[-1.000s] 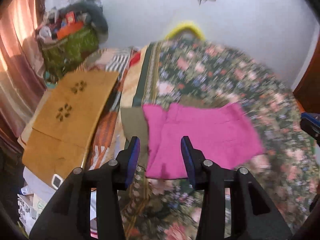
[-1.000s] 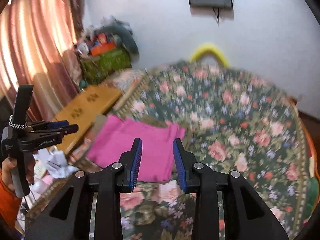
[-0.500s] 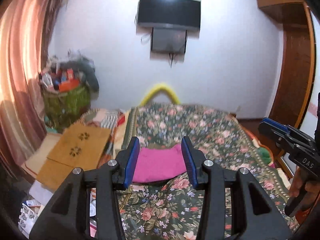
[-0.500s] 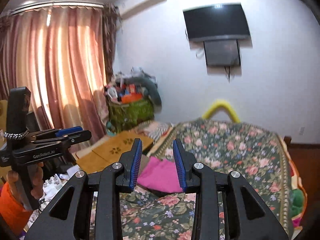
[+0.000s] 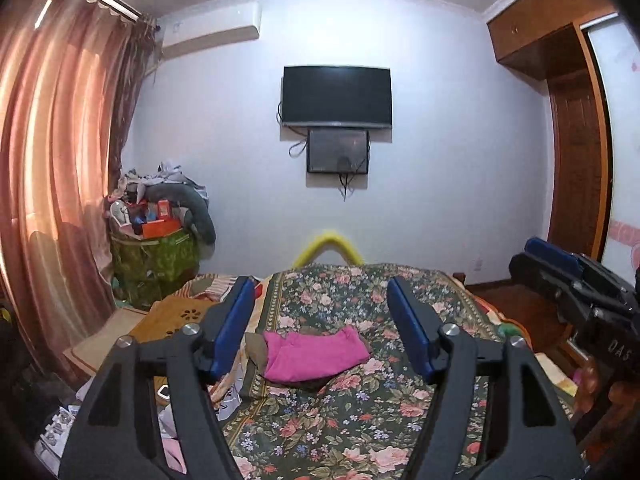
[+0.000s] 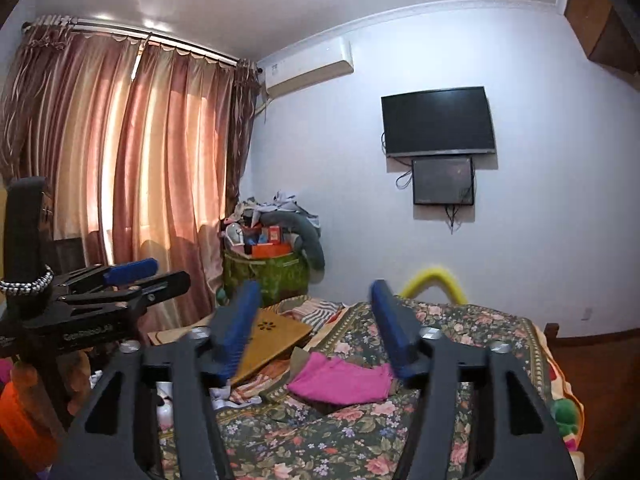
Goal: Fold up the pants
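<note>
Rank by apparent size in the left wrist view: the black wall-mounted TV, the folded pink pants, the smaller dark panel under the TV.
1. Black wall-mounted TV, largest.
2. Folded pink pants, close behind; nearer the camera, so this ranking is unsure.
3. Smaller dark panel, clearly smallest.

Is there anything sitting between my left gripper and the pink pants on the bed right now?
Nothing visible does. The left gripper is open and raised, and only bare floral bedspread lies between it and the folded pink pants.
</note>
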The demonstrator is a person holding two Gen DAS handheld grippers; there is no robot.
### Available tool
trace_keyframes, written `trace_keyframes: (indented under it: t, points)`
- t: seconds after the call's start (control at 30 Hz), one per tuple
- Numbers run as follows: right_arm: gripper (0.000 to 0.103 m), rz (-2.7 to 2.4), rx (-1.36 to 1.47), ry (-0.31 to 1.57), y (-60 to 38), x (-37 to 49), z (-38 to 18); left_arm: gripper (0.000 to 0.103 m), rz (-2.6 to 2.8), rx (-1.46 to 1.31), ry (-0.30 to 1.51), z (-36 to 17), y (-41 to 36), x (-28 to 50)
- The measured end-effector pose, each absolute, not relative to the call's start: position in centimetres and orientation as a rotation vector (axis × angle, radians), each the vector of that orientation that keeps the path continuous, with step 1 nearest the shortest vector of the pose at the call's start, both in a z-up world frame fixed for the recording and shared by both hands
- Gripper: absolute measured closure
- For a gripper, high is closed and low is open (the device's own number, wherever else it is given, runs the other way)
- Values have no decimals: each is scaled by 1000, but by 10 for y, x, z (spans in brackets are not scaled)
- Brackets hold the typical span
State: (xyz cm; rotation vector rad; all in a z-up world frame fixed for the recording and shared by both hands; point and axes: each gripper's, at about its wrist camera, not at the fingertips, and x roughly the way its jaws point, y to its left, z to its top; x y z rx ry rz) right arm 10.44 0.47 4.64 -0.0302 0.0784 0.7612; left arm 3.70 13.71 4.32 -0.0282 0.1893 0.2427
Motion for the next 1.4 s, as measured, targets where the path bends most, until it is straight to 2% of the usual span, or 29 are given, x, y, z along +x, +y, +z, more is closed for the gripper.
trace_keyframes:
  t: [0.07, 0.17, 0.27, 0.4, 1.4]
  points:
    - [21, 738, -28, 70, 3, 102, 46, 26, 244, -38, 180, 43, 135, 31]
    - [10, 711, -30, 59, 2, 96, 46, 9, 254, -49, 156, 45, 133, 22]
    - [0, 695, -38, 62, 1, 92, 46, 4, 258, -46, 150, 45, 128, 17]
    - [0, 682, -36, 72, 0, 94, 46, 0, 261, -41, 145, 45, 124, 14]
    - [0, 672, -16, 121, -12, 84, 38, 0, 235, -72, 174, 32, 128, 22]
